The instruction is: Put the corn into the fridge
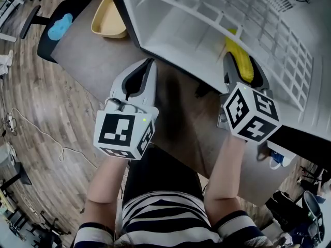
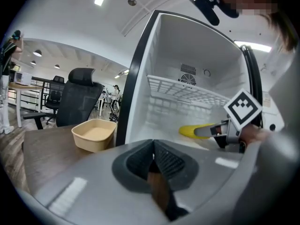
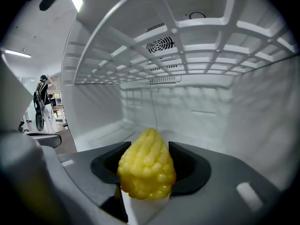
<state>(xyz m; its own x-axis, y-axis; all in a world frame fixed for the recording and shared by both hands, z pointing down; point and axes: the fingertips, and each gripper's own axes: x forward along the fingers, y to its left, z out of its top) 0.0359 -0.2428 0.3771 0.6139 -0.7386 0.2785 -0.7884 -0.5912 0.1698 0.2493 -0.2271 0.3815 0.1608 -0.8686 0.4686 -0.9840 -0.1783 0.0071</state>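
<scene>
A yellow corn cob (image 3: 146, 165) sits between the jaws of my right gripper (image 3: 147, 172), which is shut on it. In the head view the corn (image 1: 239, 60) points into the open white fridge (image 1: 181, 32), under its wire shelf (image 1: 248, 19), with the right gripper (image 1: 243, 71) at the fridge's lower compartment. The left gripper view shows the corn (image 2: 190, 131) just above the fridge floor. My left gripper (image 2: 153, 161) is shut with nothing in it and hangs over the table in front of the fridge (image 2: 187, 107); the head view shows this left gripper (image 1: 145, 68) left of the right one.
A beige tub (image 1: 107, 18) stands on the brown table (image 1: 93, 56) left of the fridge. A black office chair (image 2: 77, 95) is beyond the table's far end. The fridge's black door frame (image 2: 133, 78) rises beside the tub (image 2: 93, 134). A mug (image 1: 276, 156) sits at the table's right.
</scene>
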